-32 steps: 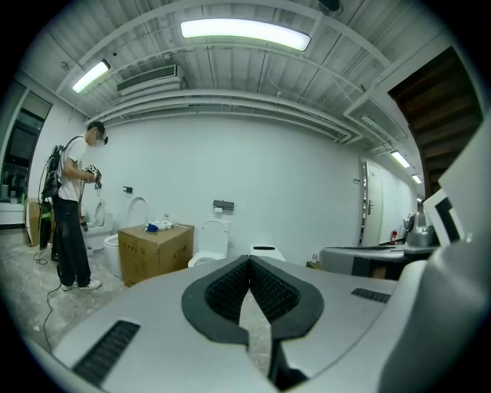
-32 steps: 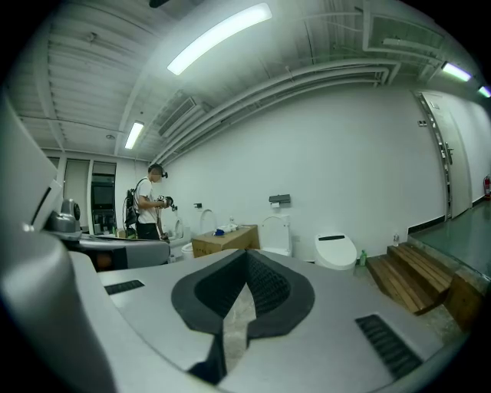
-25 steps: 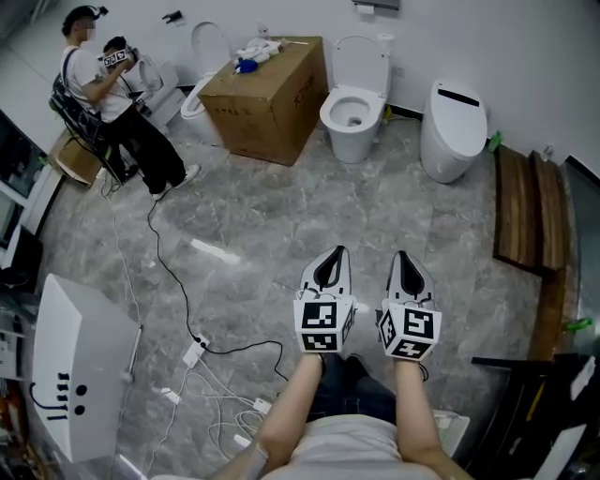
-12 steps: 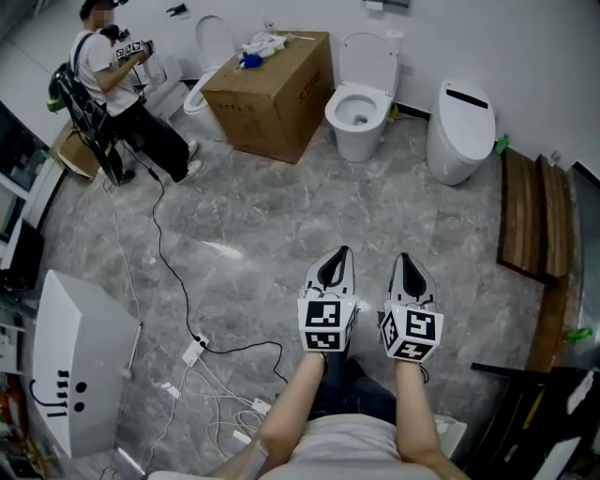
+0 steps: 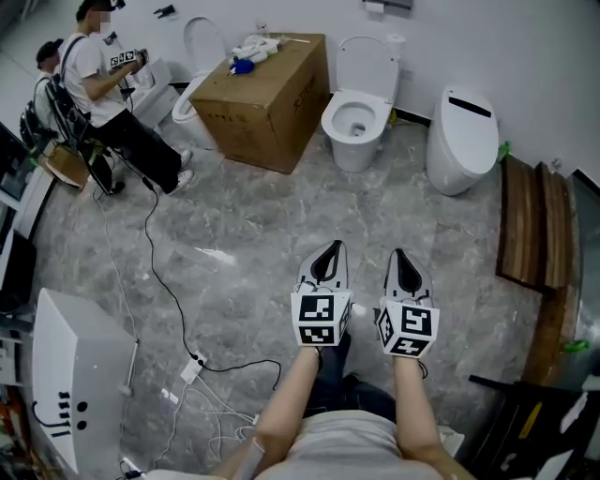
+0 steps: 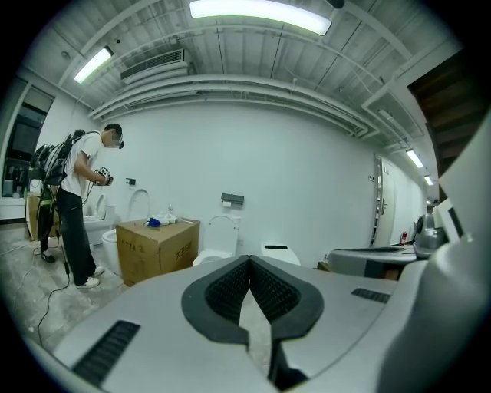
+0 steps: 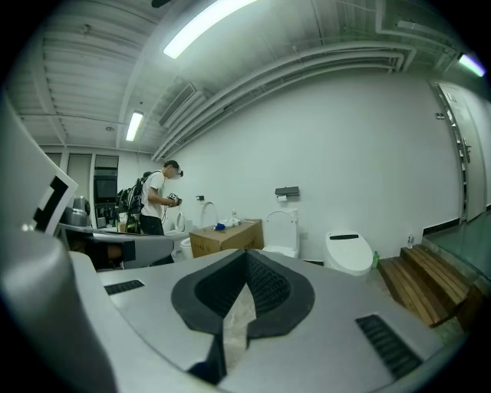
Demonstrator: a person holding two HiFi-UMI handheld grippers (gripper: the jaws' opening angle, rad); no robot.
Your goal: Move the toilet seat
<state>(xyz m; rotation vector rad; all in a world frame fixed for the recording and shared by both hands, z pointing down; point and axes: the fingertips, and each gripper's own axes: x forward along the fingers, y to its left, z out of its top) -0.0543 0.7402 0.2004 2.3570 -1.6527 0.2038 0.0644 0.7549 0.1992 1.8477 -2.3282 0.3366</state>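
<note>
Jaws of left hand-held gripper (image 5: 332, 247) and right hand-held gripper (image 5: 401, 254) fully together, both empty.

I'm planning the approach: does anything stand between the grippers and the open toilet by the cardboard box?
Nothing visible: bare floor lies between the left gripper, the right gripper and the open toilet. The cardboard box stands aside.

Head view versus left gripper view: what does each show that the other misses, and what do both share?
Head view only: the wearer's forearms, a white panel at lower left, a tangle of white cables. Left gripper view only: the ceiling lights, and a close look at the left hand-held gripper, jaws shut and empty. Both: the cardboard box, the open toilet, the closed-lid toilet and a standing person.
</note>
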